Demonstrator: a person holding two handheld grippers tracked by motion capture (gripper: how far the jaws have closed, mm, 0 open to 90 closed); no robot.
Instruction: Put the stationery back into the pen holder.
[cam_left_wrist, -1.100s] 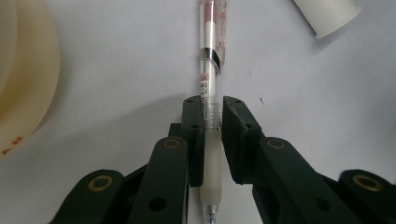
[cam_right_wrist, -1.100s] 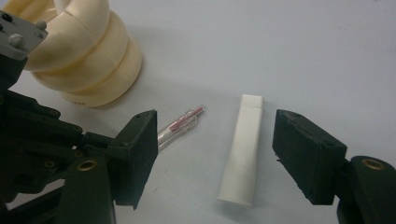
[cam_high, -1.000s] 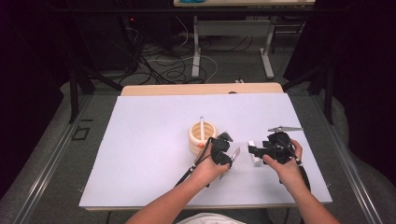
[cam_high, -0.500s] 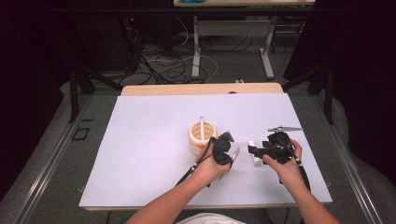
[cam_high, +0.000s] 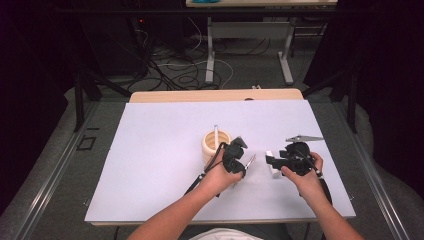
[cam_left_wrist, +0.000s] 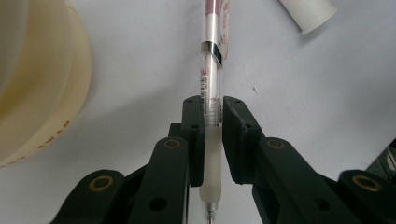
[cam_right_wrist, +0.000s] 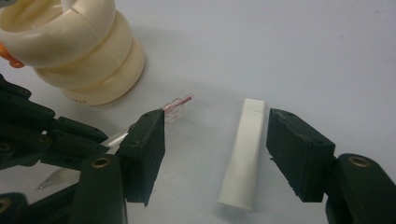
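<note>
1. The left hand-held gripper (cam_high: 240, 161) is sitting near the middle of the table (cam_high: 150, 165), just right of a cream ribbed holder (cam_high: 215, 144), with its jaws clamped on a clear pen (cam_left_wrist: 212, 100).
2. In the left gripper view, the pen is running straight up between the two black jaws, its frosted grip section sitting in the clamp and its writing tip pointing back toward the camera.
3. The far end of the pen, with a reddish inner tube and a printed label, is lying out over the white table surface.
4. The right hand-held gripper (cam_right_wrist: 215, 156) is resting just right of the left one, with its jaws standing wide apart and gripping nothing.
5. A white cap (cam_right_wrist: 243, 156) is lying flat on the table between those open jaws, nearer the right jaw; I cannot tell whether it is touching it.
6. In the right gripper view, the pen's end is poking out just beyond the left jaw, apart from the cap.
7. The holder is standing upright with a thin stick (cam_high: 216, 134) rising from it.
</note>
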